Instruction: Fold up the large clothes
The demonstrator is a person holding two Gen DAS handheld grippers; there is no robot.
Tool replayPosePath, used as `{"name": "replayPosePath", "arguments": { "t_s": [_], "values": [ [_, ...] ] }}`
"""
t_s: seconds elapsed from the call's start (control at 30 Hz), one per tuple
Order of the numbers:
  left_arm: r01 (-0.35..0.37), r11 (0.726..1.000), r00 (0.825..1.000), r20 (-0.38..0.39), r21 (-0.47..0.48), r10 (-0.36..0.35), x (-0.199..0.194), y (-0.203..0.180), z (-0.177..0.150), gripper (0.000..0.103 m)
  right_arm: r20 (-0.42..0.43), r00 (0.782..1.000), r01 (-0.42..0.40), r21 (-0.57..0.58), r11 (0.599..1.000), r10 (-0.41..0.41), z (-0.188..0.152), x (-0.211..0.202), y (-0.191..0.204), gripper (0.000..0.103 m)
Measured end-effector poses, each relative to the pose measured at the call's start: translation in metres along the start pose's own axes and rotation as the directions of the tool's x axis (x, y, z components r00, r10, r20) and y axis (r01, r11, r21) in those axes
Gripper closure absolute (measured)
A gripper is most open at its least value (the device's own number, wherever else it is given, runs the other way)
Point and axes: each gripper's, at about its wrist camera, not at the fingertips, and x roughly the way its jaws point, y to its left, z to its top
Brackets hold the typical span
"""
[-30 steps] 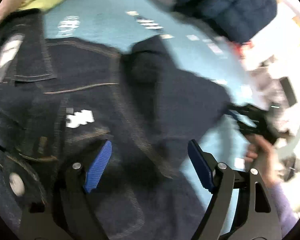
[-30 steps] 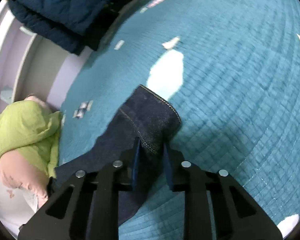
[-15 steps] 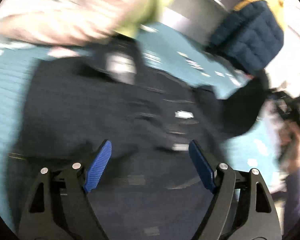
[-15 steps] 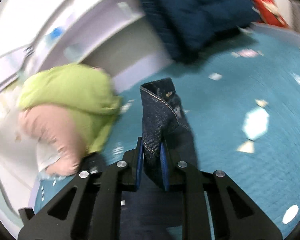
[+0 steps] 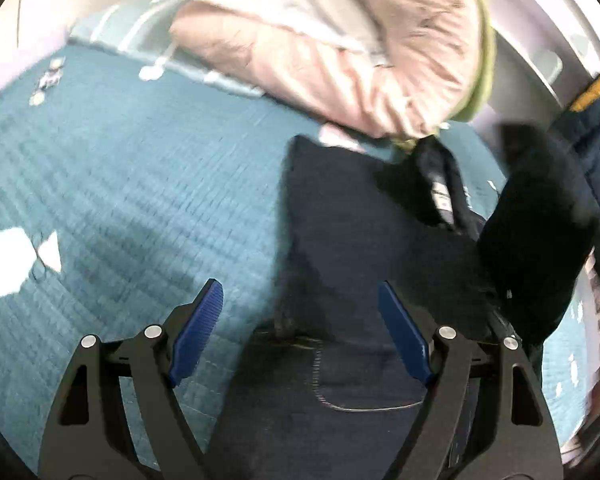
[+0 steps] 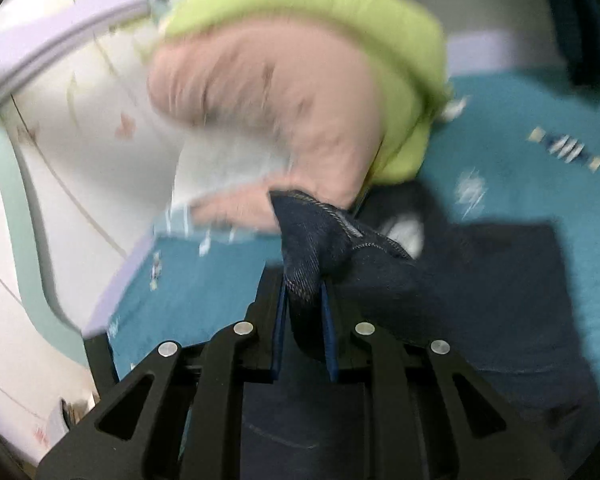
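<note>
I count one pair of dark jeans spread on the teal bed cover, beside one heap of pink and green clothes toward the bed's far edge. My left gripper hovers over the denim, fingers spread wide and empty. My right gripper clamps a raised hem of the jeans.
</note>
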Motion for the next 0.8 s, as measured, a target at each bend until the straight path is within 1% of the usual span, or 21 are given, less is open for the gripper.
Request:
{"name": "replayPosePath", "arguments": {
  "t_s": [0.03, 0.07, 0.1, 0.13, 0.2, 0.27, 0.33, 0.37, 0.4, 0.47, 0.53, 0.63, 0.7, 0.77, 0.8],
  "values": [
    [-0.01, 1.0, 1.0, -0.015, -0.02, 0.01, 0.005, 0.007, 0.0, 0.023, -0.038, 0.999, 0.007, -0.016, 1.0, -0.008, -0.011, 0.018, 0.005, 0.087],
    [-0.032, 0.999, 0.999, -0.023, -0.02, 0.032, 0.009, 0.011, 0.0, 0.023, -0.098, 0.994, 0.034, -0.04, 0.999, -0.038, -0.028, 0.043, 0.009, 0.087],
    [-0.046, 0.999, 0.999, -0.025, -0.013, 0.045, 0.012, 0.013, 0.0, 0.023, -0.136, 0.989, 0.053, -0.05, 0.997, -0.059, -0.04, 0.057, 0.011, 0.087],
    [-0.054, 0.998, 0.998, -0.031, -0.006, 0.054, 0.015, 0.015, 0.0, 0.023, -0.188, 0.978, 0.079, -0.061, 0.995, -0.089, -0.053, 0.073, 0.01, 0.087],
    [-0.042, 0.999, 0.998, -0.049, -0.019, 0.041, 0.018, 0.018, 0.001, 0.022, -0.235, 0.965, 0.105, -0.052, 0.993, -0.115, -0.074, 0.088, 0.003, 0.084],
    [-0.025, 0.999, 0.998, -0.061, -0.04, 0.022, 0.019, 0.02, 0.002, 0.022, -0.256, 0.96, 0.106, -0.029, 0.994, -0.11, -0.088, 0.093, -0.005, 0.083],
    [-0.023, 0.999, 0.998, -0.059, -0.046, 0.02, 0.021, 0.021, 0.003, 0.022, -0.251, 0.963, 0.098, -0.022, 0.995, -0.1, -0.09, 0.092, -0.007, 0.082],
    [-0.024, 0.999, 0.998, -0.062, -0.046, 0.021, 0.022, 0.02, 0.003, 0.022, -0.256, 0.962, 0.098, -0.024, 0.995, -0.101, -0.09, 0.09, -0.005, 0.077],
    [-0.022, 0.999, 0.998, -0.062, -0.046, 0.019, 0.022, 0.019, 0.003, 0.022, -0.265, 0.961, 0.078, -0.021, 0.997, -0.081, -0.088, 0.089, -0.004, 0.057],
    [-0.013, 0.999, 0.998, -0.064, -0.047, 0.01, 0.023, 0.017, 0.003, 0.022, -0.261, 0.965, 0.023, -0.002, 1.0, -0.023, -0.087, 0.083, 0.002, 0.037],
    [-0.008, 0.999, 0.998, -0.067, -0.047, 0.005, 0.023, 0.015, 0.003, 0.022, -0.239, 0.97, 0.033, -0.038, 0.999, -0.041, -0.087, 0.077, 0.015, 0.036],
    [-0.009, 0.999, 0.998, -0.062, -0.048, 0.006, 0.021, 0.015, 0.003, 0.022, -0.217, 0.975, 0.041, -0.03, 0.999, -0.046, -0.084, 0.069, 0.021, 0.035],
    [-0.012, 0.999, 0.998, -0.067, -0.052, 0.008, 0.022, 0.016, 0.003, 0.022, -0.183, 0.982, 0.054, -0.005, 0.999, -0.054, -0.079, 0.062, 0.015, 0.036],
    [-0.017, 0.998, 0.997, -0.071, -0.059, 0.012, 0.022, 0.018, 0.003, 0.022, -0.145, 0.986, 0.083, 0.029, 0.996, -0.078, -0.073, 0.054, 0.003, 0.036],
    [-0.018, 0.998, 0.997, -0.074, -0.061, 0.013, 0.023, 0.018, 0.003, 0.021, -0.145, 0.986, 0.095, 0.058, 0.994, -0.086, -0.071, 0.054, -0.006, 0.036]
  ]
}}
